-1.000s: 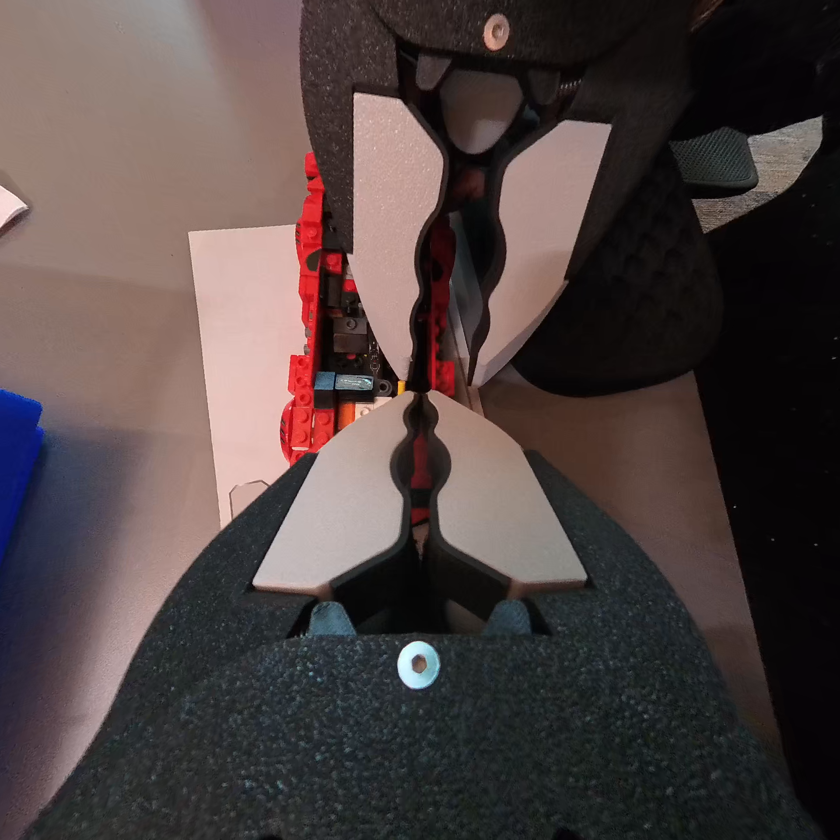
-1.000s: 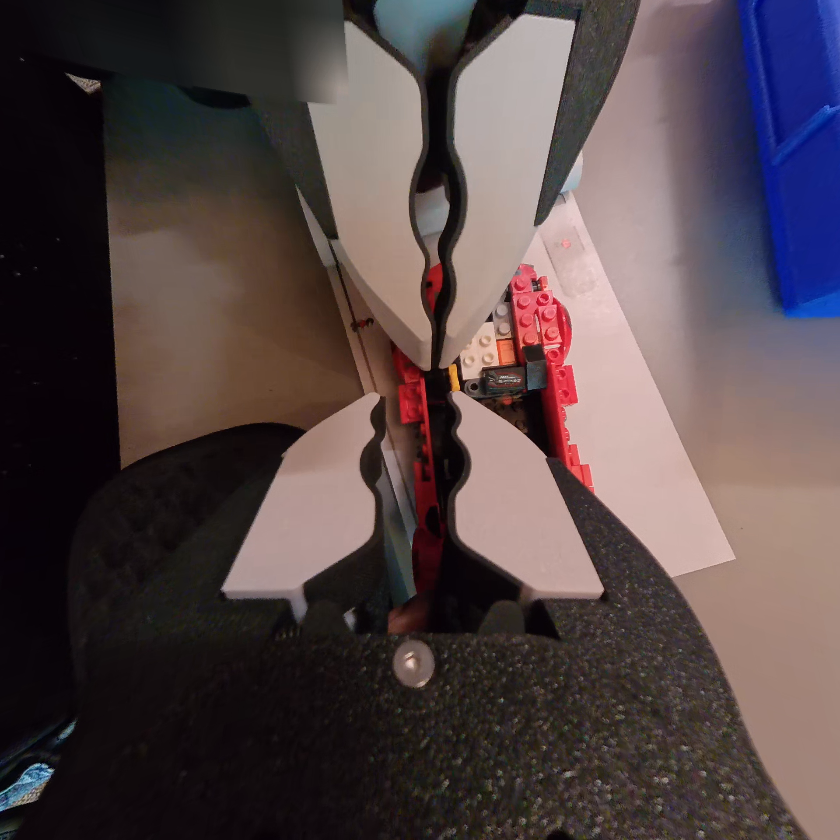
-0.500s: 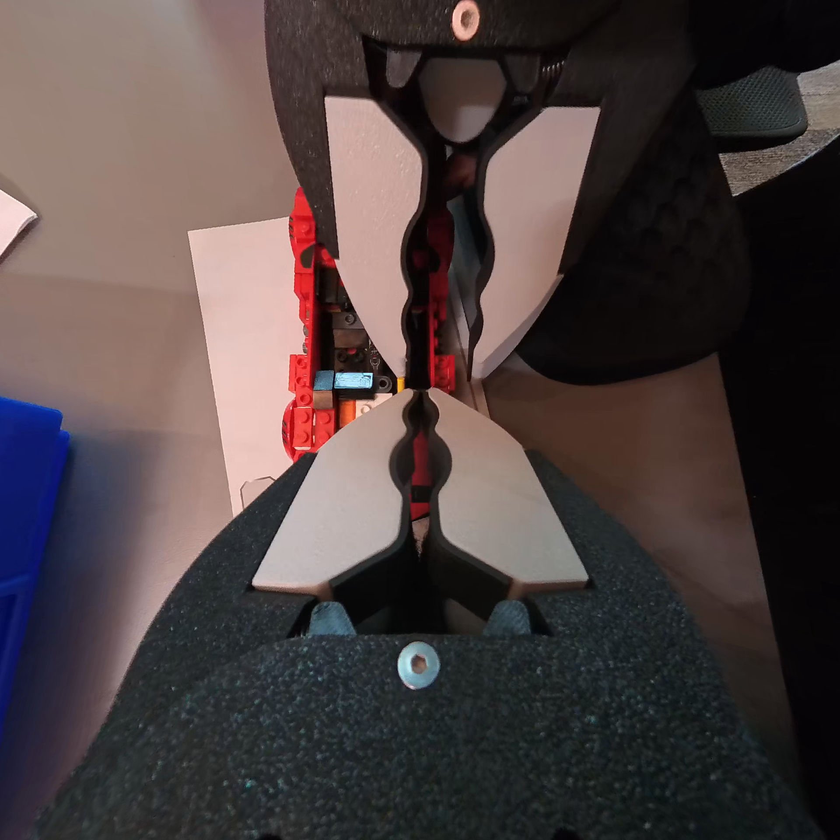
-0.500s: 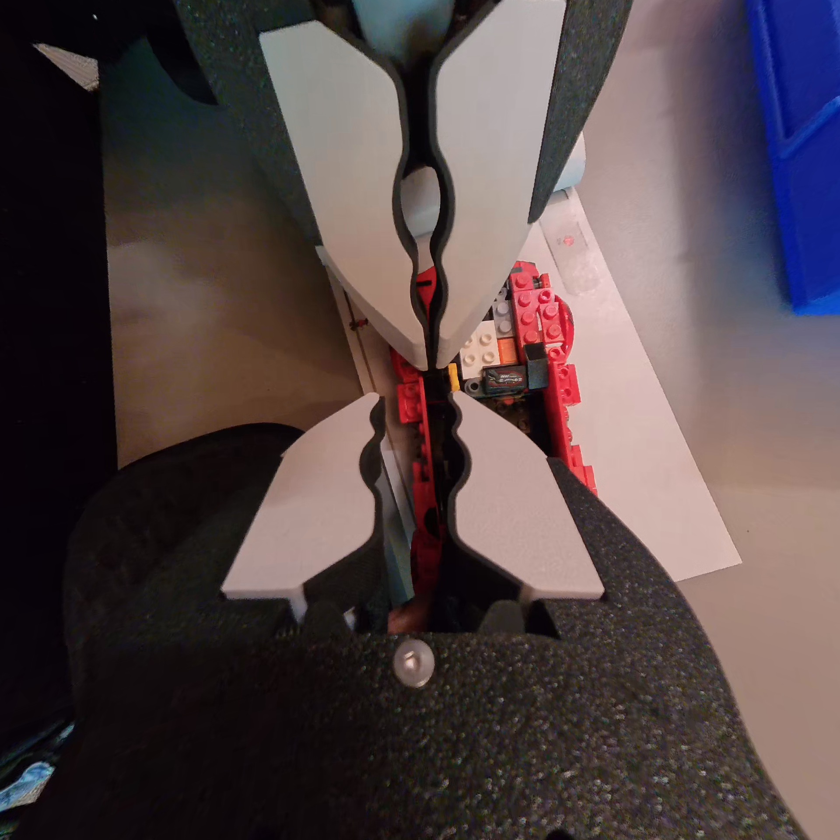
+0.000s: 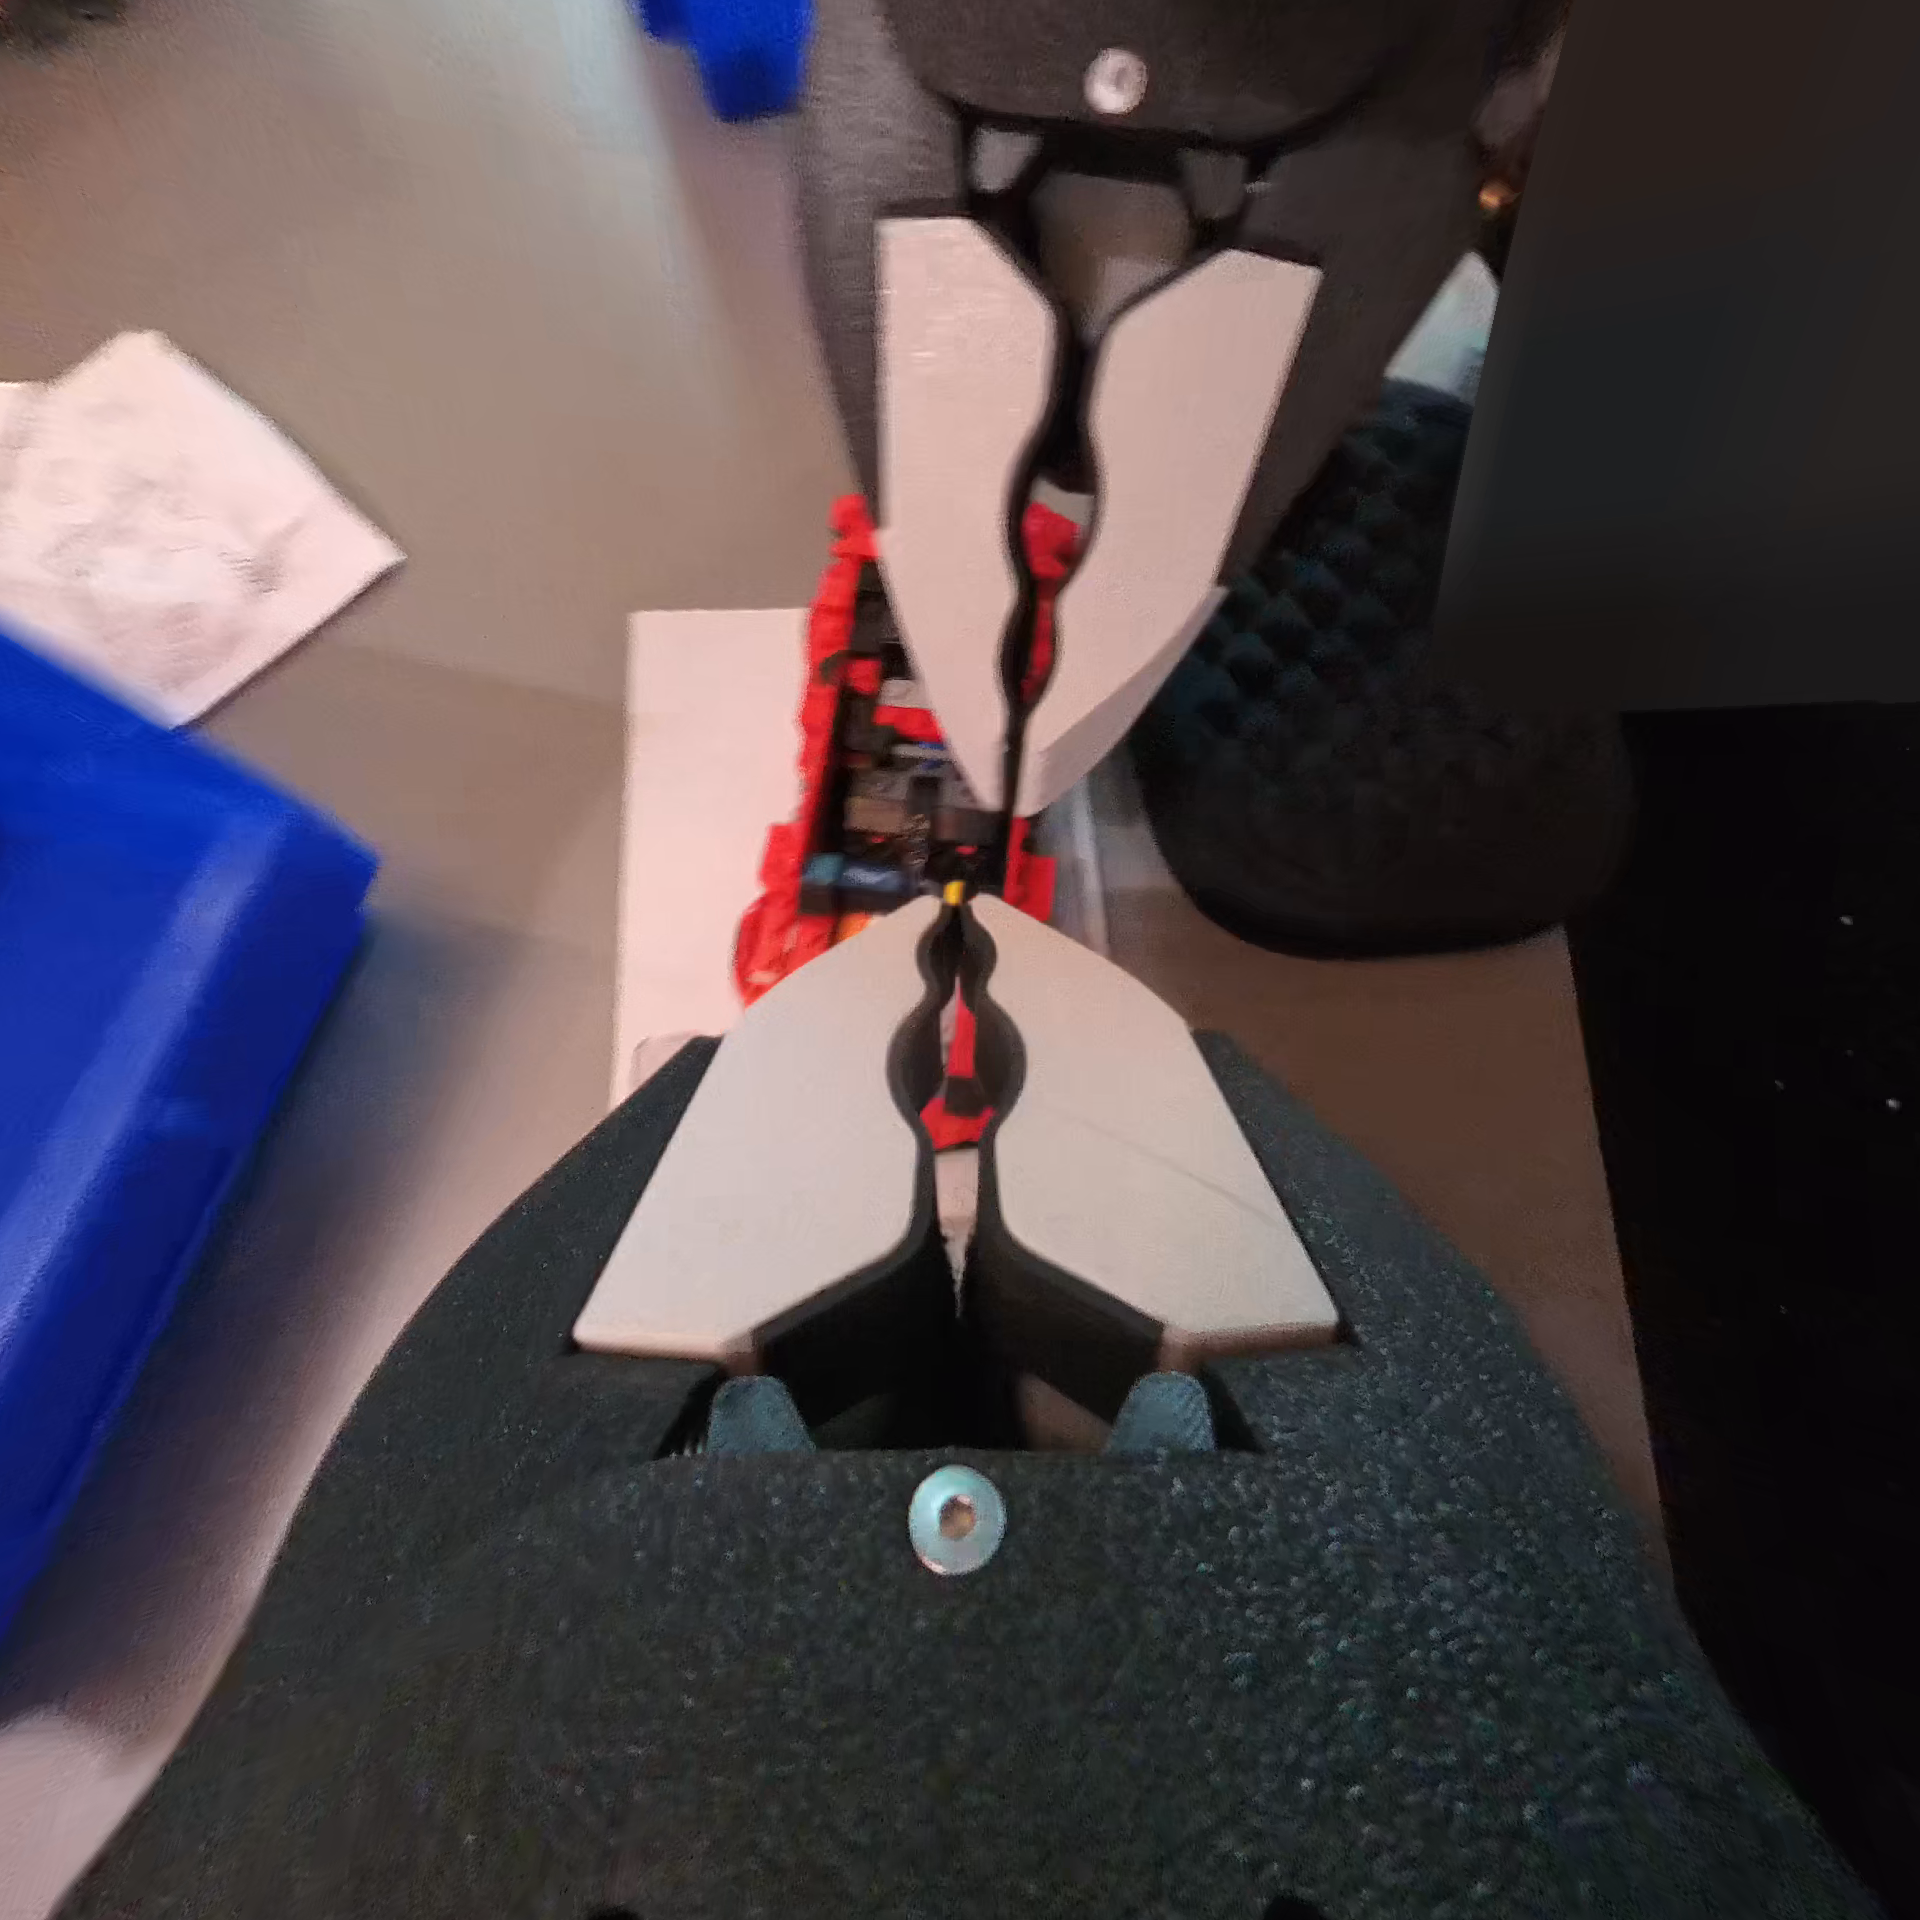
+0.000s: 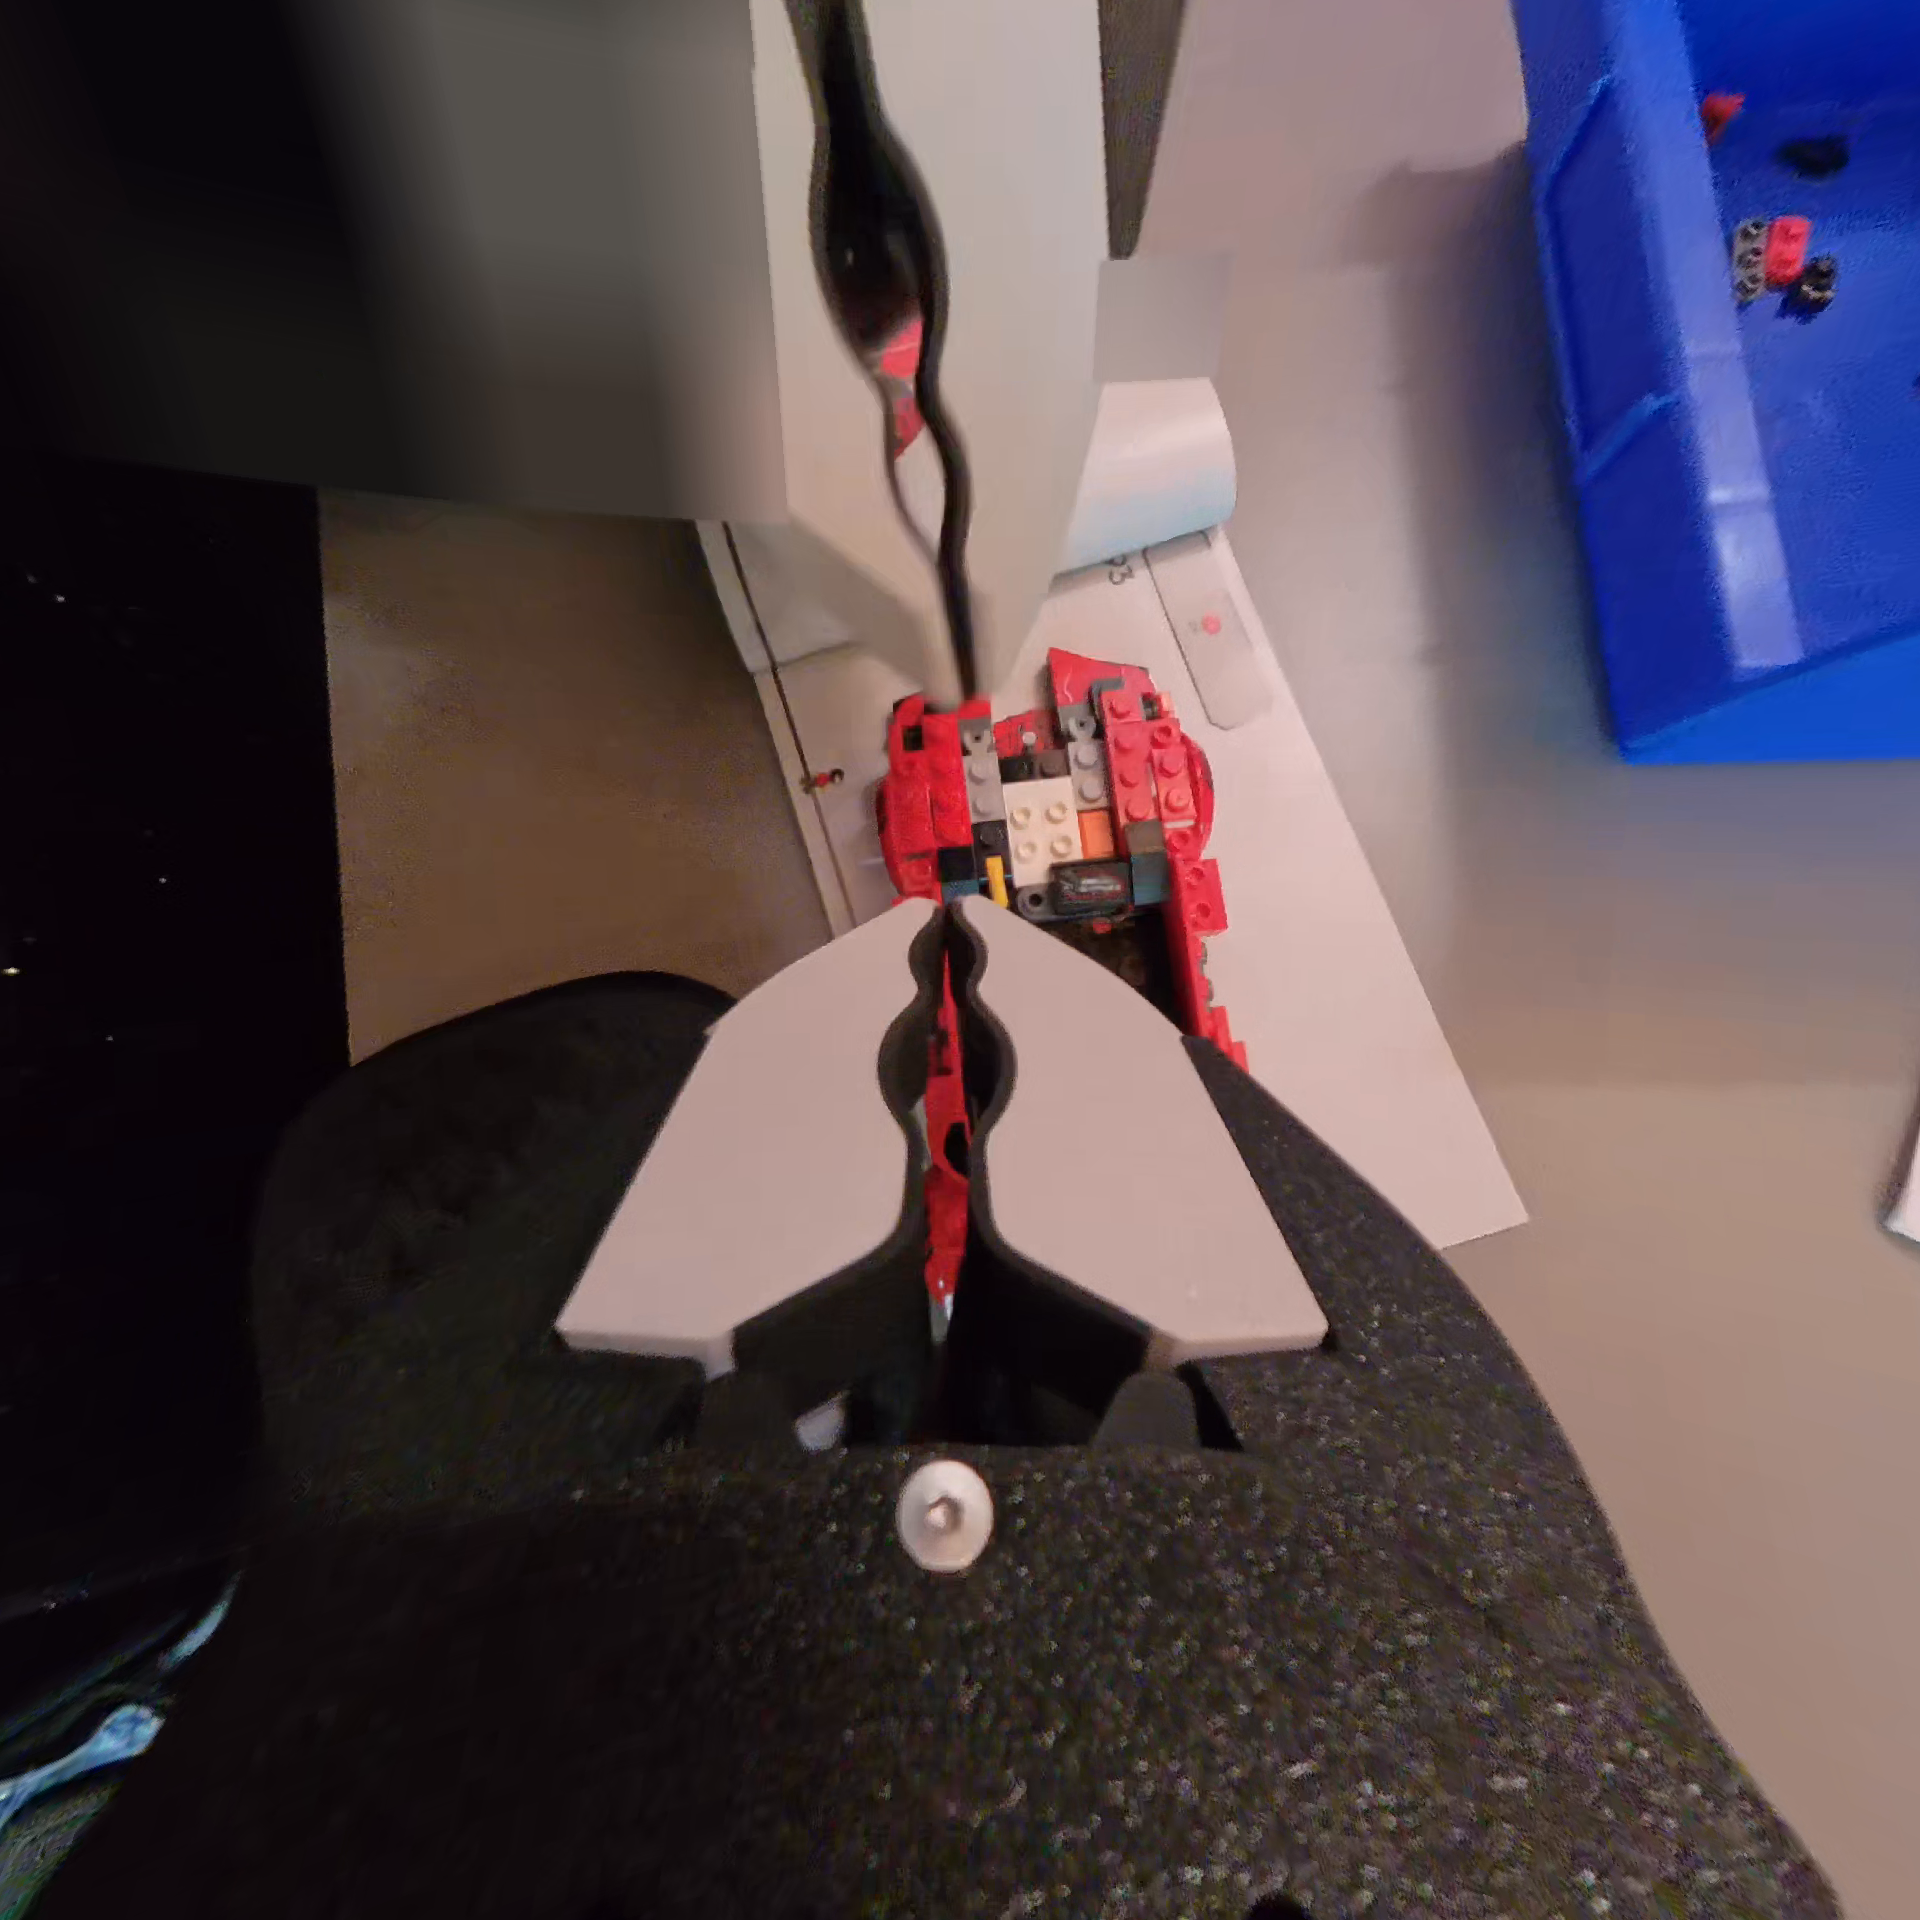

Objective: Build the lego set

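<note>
Your smooth tan table (image 6: 561, 727) carries, far right, a glossy blue plastic bin (image 6: 1662, 436) of loose bricks; at centre, a flat white printed sheet (image 6: 1340, 997), its writing too small to read. On that sheet lies the studded red lego model (image 6: 1049, 821). Your left gripper (image 5: 954, 914) and right gripper (image 6: 948, 906), grey wavy-edged fingers in grainy black shells, each pinch its red side wall.

Both my wrist views were warm and dim, and the floor off the table (image 5: 436, 312) fell to near black. The left view was smeared by motion blur: the blue bin (image 5: 135, 987) and the paper sheet (image 5: 156, 520) were soft. The right view was sharper on the red lego car (image 6: 1049, 810), though wide-angle bending curved its edges.
</note>
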